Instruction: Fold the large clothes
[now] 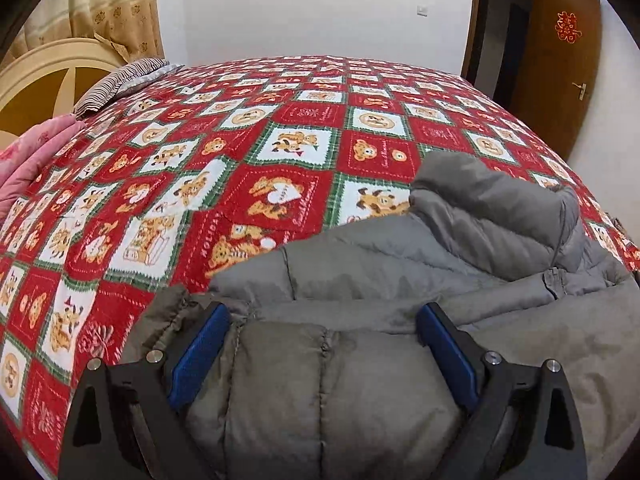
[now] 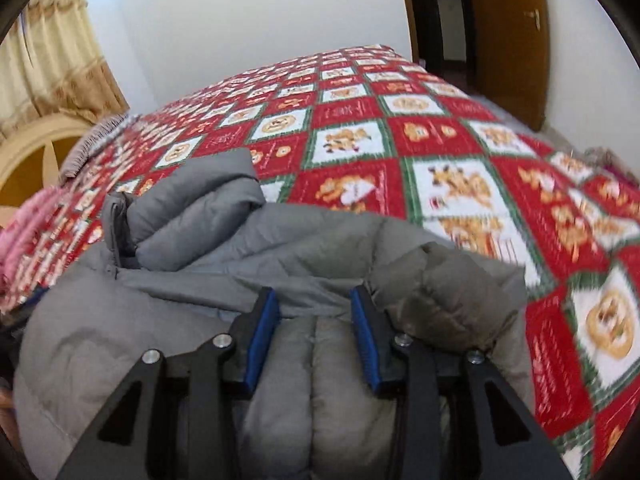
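With the left gripper [image 1: 322, 322] standing wide over the grey down jacket [image 1: 400, 280], and the right gripper [image 2: 314, 312] pinching a quilted fold, the grasping step is proceeding; the next move probably requires clamping the left.

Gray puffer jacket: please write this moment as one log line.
gray puffer jacket on bed | left tool open astride hem | right tool squeezing hem fold

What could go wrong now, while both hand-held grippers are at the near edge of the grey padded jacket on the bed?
1. The right hand-held gripper pinches one puffy fold of the grey padded jacket; the slippery padding might slide out when lifted.
2. The left hand-held gripper stands wide open over the jacket, so a lift now could raise only one side and twist it.
3. The bulky collar is bunched and may unfold unevenly.
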`<act>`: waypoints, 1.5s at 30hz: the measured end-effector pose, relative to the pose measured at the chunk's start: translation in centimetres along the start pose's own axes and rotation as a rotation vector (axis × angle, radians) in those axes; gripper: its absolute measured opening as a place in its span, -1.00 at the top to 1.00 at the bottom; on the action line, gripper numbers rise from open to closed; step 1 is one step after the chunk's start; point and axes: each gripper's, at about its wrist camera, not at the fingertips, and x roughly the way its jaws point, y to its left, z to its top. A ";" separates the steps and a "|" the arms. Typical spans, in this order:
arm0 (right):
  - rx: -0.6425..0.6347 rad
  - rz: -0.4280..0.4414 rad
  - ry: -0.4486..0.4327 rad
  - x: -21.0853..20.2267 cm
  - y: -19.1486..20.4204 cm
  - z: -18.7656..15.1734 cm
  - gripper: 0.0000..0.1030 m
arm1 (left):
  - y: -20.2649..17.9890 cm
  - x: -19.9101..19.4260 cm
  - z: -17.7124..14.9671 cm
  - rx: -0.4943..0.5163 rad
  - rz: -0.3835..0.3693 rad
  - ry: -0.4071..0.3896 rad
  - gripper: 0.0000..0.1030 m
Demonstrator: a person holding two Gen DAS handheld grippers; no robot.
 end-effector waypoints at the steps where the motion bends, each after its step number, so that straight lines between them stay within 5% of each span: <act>1: 0.009 0.014 0.001 -0.2 -0.3 -0.2 0.23 | 0.0 -0.1 -0.2 -0.004 -0.005 -0.001 -0.86; 9: -0.004 -0.002 -0.007 0.6 0.0 -0.3 0.23 | 1.0 0.8 -0.6 -0.070 -0.057 -0.024 -0.86; 25: -0.068 -0.092 0.040 0.6 1.4 0.5 0.18 | -0.5 1.3 -0.7 0.004 0.066 0.000 -0.87; 32: 0.107 0.070 0.058 -1.5 3.1 5.8 -0.31 | -0.1 1.0 -0.8 -0.011 0.047 -0.011 -0.87; 36: 0.226 0.112 0.154 2.2 5.1 9.5 -0.54 | -0.1 1.0 -0.7 -0.012 0.045 -0.011 -0.87; 45: 0.218 -0.093 0.367 10.8 9.1 11.0 -0.55 | 0.2 0.8 -0.8 -0.040 0.015 -0.030 -0.87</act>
